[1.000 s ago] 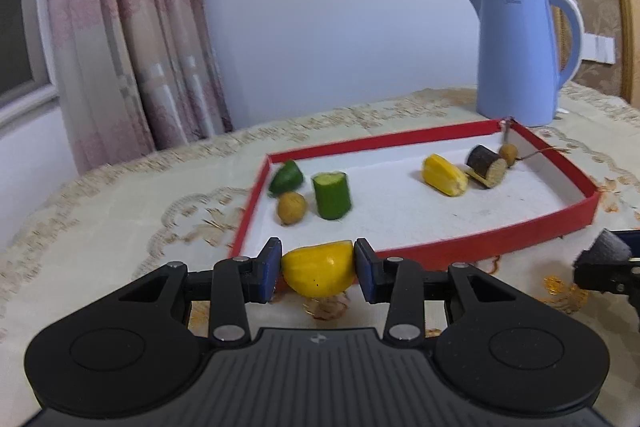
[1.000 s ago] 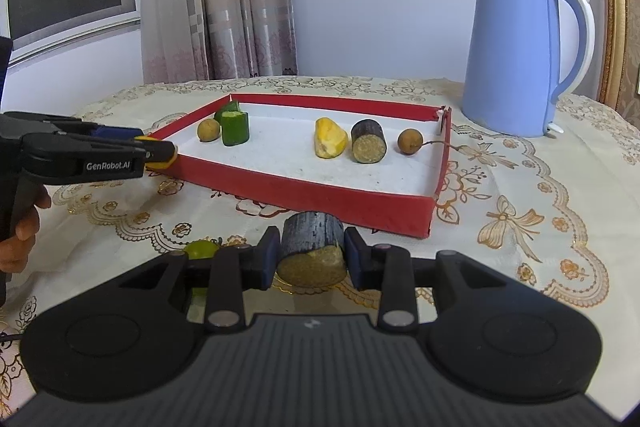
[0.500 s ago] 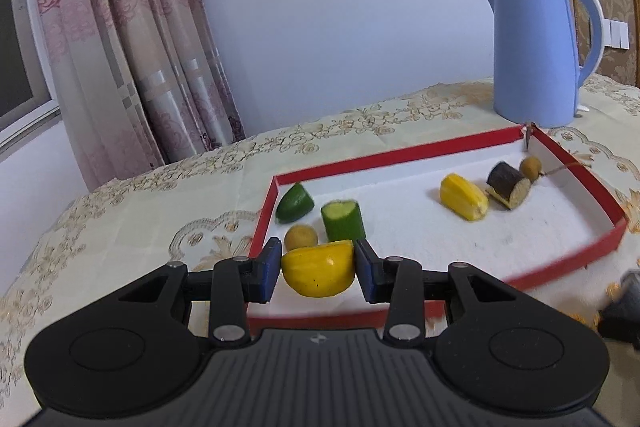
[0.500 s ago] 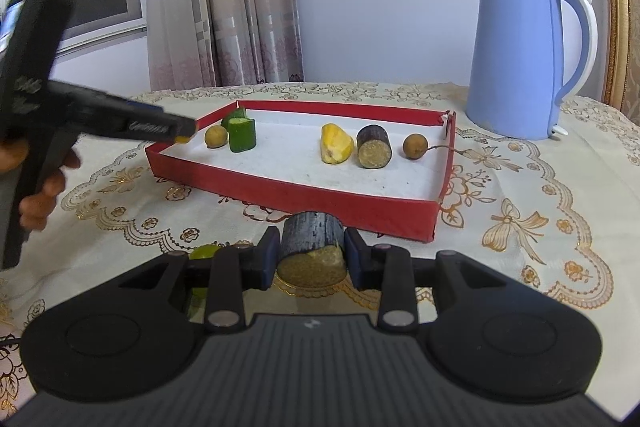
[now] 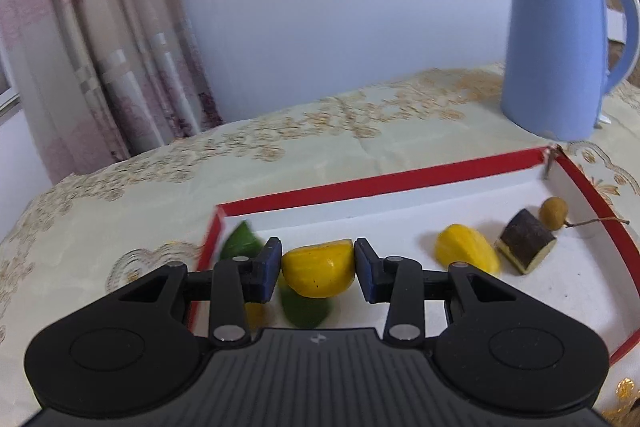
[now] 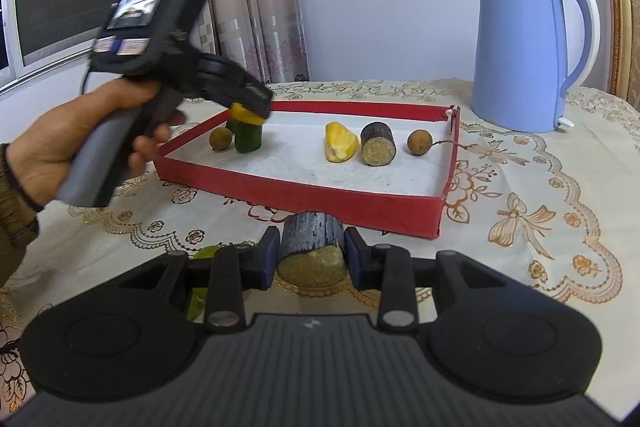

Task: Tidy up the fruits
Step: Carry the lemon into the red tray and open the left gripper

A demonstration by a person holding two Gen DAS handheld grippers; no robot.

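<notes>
While my left gripper [image 5: 318, 269] hangs over the left end of the red tray [image 6: 300, 193], its pads are clamped on a yellow fruit piece [image 5: 318, 267], which sits in the air above the green chunk [image 6: 248, 139] and the small brown fruit [image 6: 221, 139] lying in that left corner. My right gripper [image 6: 310, 255] rests low over the tablecloth [image 6: 540, 195] just outside the tray's near edge, its fingers pressed onto a dark-skinned cylinder piece [image 6: 312, 245].

I judge the step in hand to be the delivery of the yellow piece into the tray. Toward the tray's right end another yellow piece [image 6: 340, 143], a second dark cylinder [image 6: 378, 145] and a stemmed brown fruit [image 6: 420, 143] stand in a row, so like seems to go with like. The next move calls for carrying my yellow piece rightward to bare white floor beside its match, lowering it clear of the green chunk, then parting the pads. After that, the dark piece needs lifting over the near wall.
</notes>
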